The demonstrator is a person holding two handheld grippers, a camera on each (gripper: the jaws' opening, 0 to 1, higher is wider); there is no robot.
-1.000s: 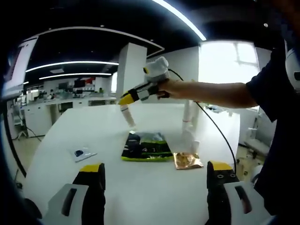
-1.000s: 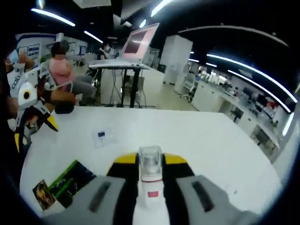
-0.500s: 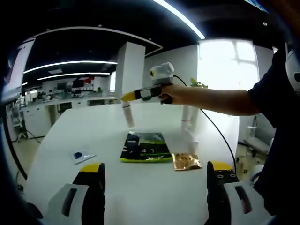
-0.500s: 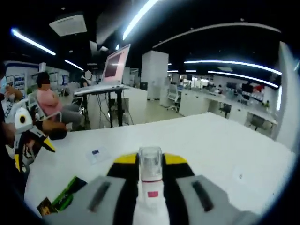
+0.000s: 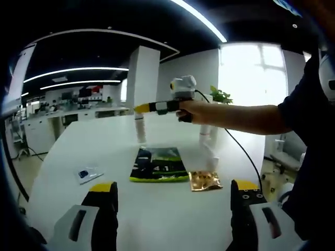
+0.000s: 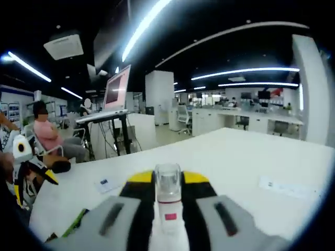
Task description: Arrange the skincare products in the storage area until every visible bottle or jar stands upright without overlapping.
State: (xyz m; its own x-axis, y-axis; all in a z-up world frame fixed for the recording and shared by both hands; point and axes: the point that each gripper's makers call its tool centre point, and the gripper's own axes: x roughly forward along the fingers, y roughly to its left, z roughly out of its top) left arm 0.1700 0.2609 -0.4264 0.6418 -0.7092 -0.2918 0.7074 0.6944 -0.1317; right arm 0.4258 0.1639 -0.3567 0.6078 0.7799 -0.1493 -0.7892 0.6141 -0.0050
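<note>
The worktop (image 5: 172,209) is smooth, matt white with a faint sheen. On it, the dark green packet (image 5: 158,164) looks like glossy printed film; just beside it, the small copper sachet (image 5: 205,180) is shiny, crinkled foil. Well apart from the packet, the little clear sachet (image 5: 86,173) looks like thin plastic. The white bottle (image 6: 168,209) between the right tongs (image 6: 168,194) is smooth plastic with a clear cap. The tongs' tips are matt yellow and black.

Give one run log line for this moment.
right gripper: shut on bottle, above table | left gripper: open | green packet: flat
</note>
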